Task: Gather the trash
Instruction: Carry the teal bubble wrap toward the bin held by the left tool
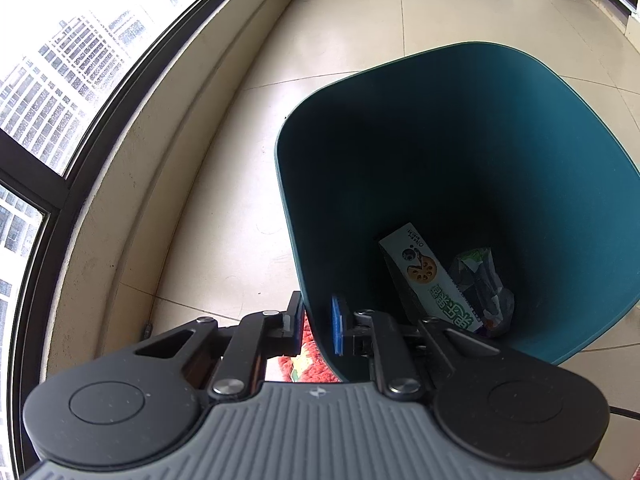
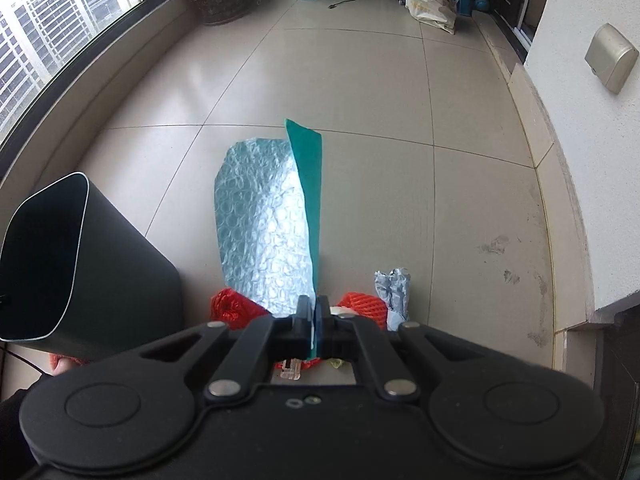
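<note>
Right gripper (image 2: 314,316) clamped shut on the bottom corner of a teal bubble mailer (image 2: 264,220), which hangs lengthwise away from the jaws, clear of the floor. The bin (image 2: 52,264) lies left of the mailer, mouth tilted toward it (likely the next stop). Left gripper (image 1: 320,328) pinches the bin's near rim (image 1: 320,312). Beyond the rim, a carton (image 1: 428,276) and wrapper (image 1: 484,284) lie inside.

The bin (image 2: 100,280) is cut off at the left edge, and its wall hides the red rug (image 1: 304,360).
</note>
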Available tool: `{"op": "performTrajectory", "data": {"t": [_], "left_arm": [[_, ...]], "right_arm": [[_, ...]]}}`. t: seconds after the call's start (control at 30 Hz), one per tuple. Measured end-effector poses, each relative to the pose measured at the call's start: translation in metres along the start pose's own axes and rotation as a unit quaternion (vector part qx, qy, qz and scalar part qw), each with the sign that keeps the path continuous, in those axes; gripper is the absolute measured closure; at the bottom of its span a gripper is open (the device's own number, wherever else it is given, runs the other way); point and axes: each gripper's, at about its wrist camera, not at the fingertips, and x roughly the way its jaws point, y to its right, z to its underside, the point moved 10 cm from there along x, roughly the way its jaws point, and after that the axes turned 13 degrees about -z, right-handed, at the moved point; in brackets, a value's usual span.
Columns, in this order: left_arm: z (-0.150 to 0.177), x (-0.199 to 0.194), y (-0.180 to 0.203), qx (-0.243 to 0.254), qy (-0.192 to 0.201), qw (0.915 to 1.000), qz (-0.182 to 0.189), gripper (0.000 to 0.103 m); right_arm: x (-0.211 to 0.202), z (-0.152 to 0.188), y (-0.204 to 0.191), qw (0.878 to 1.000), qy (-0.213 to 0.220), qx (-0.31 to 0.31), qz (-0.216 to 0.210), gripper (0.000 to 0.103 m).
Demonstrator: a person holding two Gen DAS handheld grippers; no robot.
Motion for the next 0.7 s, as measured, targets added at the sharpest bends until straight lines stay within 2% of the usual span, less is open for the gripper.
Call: {"op": "performTrajectory", "data": {"t": [0.2,0.43,0.57,0.7], "left_arm": [[-0.002,0.000,-0.005,-0.019,-0.007,0.9996,0.018,0.090],[-0.001,0.002,-0.011,-0.033,-0.016,0.9987,0.034,0.090],[-0.002,0.004,-0.016,-0.040,-0.017,0.9981,0.043,0.090],[-0.002,0.003,-0.020,-0.048,-0.016,0.9974,0.052,0.090]], "right_arm": [[0.002,-0.010,-0.061,0.998,0.005,-0.050,-0.040,0.102],[0.023,-0.021,-0.147,0.988,-0.007,-0.120,-0.096,0.102],[0.044,-0.018,-0.196,0.981,-0.027,-0.158,-0.105,0.102],[0.071,-0.009,-0.225,0.978,-0.051,-0.178,-0.100,0.102]]}}
